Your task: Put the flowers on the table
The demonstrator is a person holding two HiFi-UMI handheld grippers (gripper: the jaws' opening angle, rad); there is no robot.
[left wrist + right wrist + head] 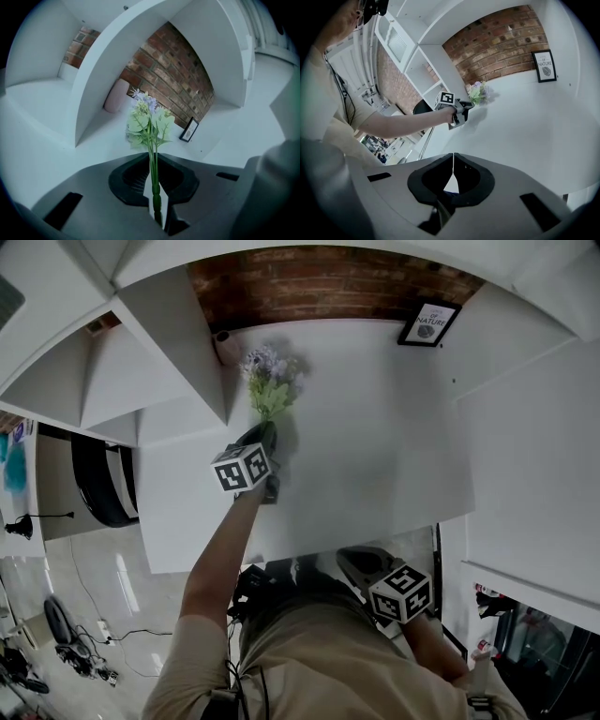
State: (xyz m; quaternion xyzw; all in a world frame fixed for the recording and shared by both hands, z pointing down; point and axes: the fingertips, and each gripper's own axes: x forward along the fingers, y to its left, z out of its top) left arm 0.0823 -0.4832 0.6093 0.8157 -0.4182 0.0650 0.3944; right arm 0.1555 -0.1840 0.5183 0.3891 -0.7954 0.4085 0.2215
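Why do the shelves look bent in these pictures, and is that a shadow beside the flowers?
Head view: the wide lens bows the straight shelf edges; yes, the flowers cast a soft shadow to their right on the white table. Left gripper view: dark rounded corners, flowers in focus. Right gripper view: same bulge, the brick wall curves.

We see soft, even, cool light over the white table [394,446]. The flowers [267,381] cast only a faint, diffuse shadow just beside them. The brick wall [328,282] at the table's back edge looks dimmer. Pale reflections streak the floor [103,587]. Every view bows strongly at its edges; both gripper views fade to black corners, their near foreground soft.
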